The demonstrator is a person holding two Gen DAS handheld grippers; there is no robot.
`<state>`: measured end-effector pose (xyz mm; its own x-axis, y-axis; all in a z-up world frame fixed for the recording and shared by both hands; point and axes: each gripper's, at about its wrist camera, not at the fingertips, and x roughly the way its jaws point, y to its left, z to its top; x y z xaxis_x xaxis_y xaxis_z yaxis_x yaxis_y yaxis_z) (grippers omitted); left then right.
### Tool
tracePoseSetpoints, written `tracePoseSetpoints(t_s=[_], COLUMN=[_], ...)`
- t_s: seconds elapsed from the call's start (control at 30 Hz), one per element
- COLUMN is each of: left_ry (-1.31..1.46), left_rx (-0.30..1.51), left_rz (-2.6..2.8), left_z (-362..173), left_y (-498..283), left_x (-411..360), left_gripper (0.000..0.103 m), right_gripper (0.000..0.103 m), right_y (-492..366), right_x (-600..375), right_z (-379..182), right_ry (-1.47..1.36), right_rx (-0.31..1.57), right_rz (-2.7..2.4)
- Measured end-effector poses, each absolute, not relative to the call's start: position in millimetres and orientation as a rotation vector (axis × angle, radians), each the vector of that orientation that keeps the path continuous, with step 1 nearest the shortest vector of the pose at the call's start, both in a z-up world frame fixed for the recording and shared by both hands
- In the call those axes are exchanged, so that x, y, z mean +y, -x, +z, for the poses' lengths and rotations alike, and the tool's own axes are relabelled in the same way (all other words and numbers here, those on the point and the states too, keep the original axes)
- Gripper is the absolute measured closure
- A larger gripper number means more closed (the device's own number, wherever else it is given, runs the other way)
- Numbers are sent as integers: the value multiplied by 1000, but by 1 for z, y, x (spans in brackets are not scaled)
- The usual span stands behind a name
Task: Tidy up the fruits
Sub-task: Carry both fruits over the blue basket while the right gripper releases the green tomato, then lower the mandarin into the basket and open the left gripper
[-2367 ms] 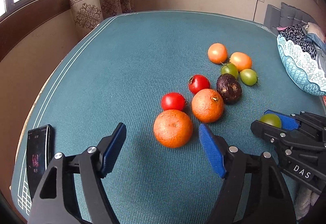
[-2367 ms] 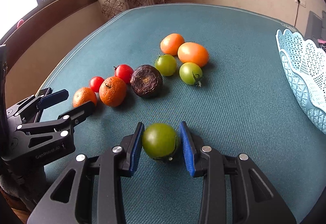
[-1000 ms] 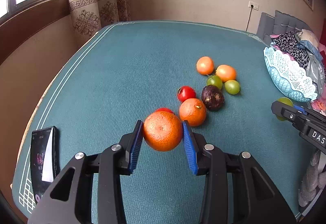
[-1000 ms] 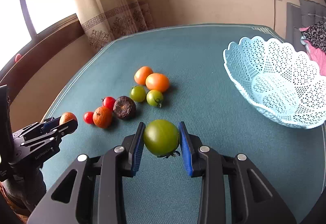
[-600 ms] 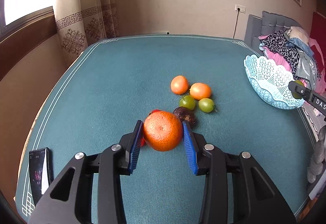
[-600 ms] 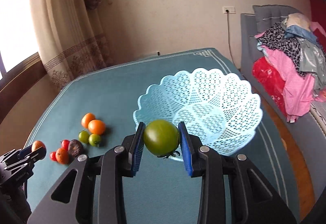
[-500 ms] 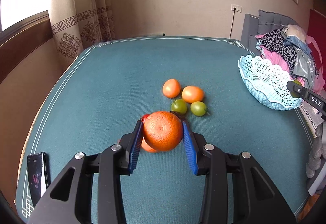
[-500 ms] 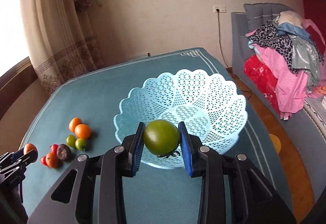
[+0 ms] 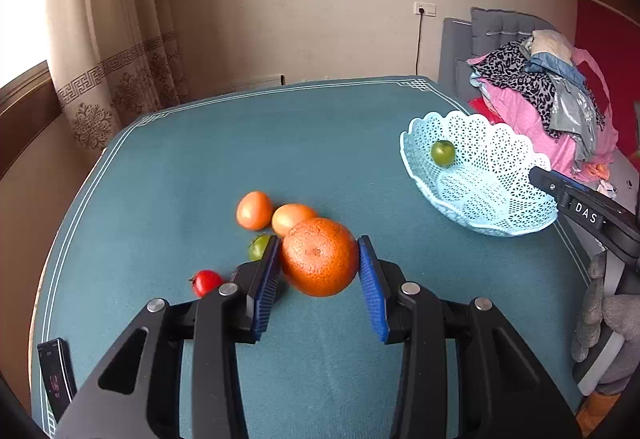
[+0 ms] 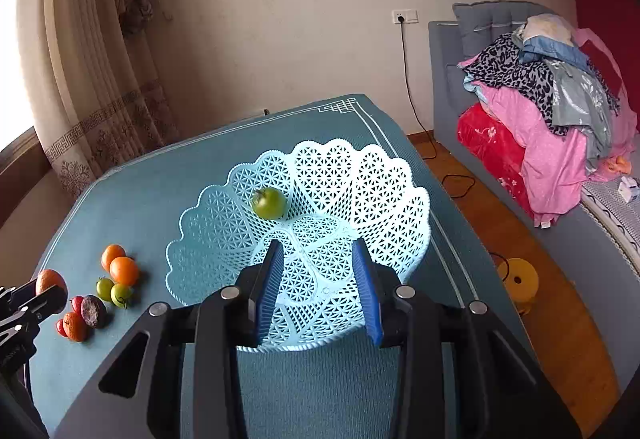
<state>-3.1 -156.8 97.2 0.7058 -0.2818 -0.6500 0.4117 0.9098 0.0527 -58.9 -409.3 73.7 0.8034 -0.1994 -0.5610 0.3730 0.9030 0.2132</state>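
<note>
My left gripper [image 9: 319,271] is shut on a large orange [image 9: 319,257], held above the teal table. My right gripper [image 10: 319,279] hangs over the near rim of the pale blue lattice basket [image 10: 360,175]; its jaws are opening and nothing is between them. A green tomato [image 10: 269,202] lies loose inside the basket, also seen as the green tomato [image 9: 443,152] in the basket [image 9: 500,227] from the left wrist. Other fruits stay on the table: two orange tomatoes [image 9: 253,210], a green one [image 9: 259,245], a red one [image 9: 206,281].
A dark fruit [image 10: 93,310] and a small orange [image 10: 75,326] lie with the fruit cluster. A phone [image 9: 56,375] rests at the table's near left corner. A sofa with piled clothes [image 10: 552,111] stands right of the table, beyond a strip of wooden floor.
The green tomato has left my right gripper and now lies in the basket. My left gripper has carried the orange up and toward the basket.
</note>
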Motion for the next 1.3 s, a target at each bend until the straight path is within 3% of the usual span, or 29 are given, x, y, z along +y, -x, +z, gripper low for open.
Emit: tracePoseSetpoints(t_s=[0.17, 0.53, 0.6, 0.67, 0.73, 1.07, 1.13, 1.3], left_ry=[-205, -245, -247, -243, -237, -219, -214, -208], left_rx=[695, 752, 759, 751, 723, 703, 703, 689], left_rz=[-493, -656, -661, -656, -636, -577, -559, -539], left_z=[99, 87, 85, 85, 87, 90, 89, 91], left_y=[-1, -18, -20, -20, -18, -21, -22, -15], left_x=[-196, -275, -280, -282, -282, -262, -258, -243], left_gripper=[63, 63, 62, 54, 32, 29, 19, 19], right_gripper=[57, 51, 46, 46, 45, 43, 40, 40], right_y=[66, 80, 81, 81, 81, 84, 84, 85], right_x=[-418, -438, -440, -441, -443, -436, -435, -424], right_z=[83, 83, 82, 82, 80, 82, 82, 82], right_ry=[-326, -383, -388, -391, -393, -390, -390, -379], right_rx=[509, 477, 476, 473, 475, 474, 475, 486], right_rz=[-365, -427, -431, -432, -432, -427, -427, -411])
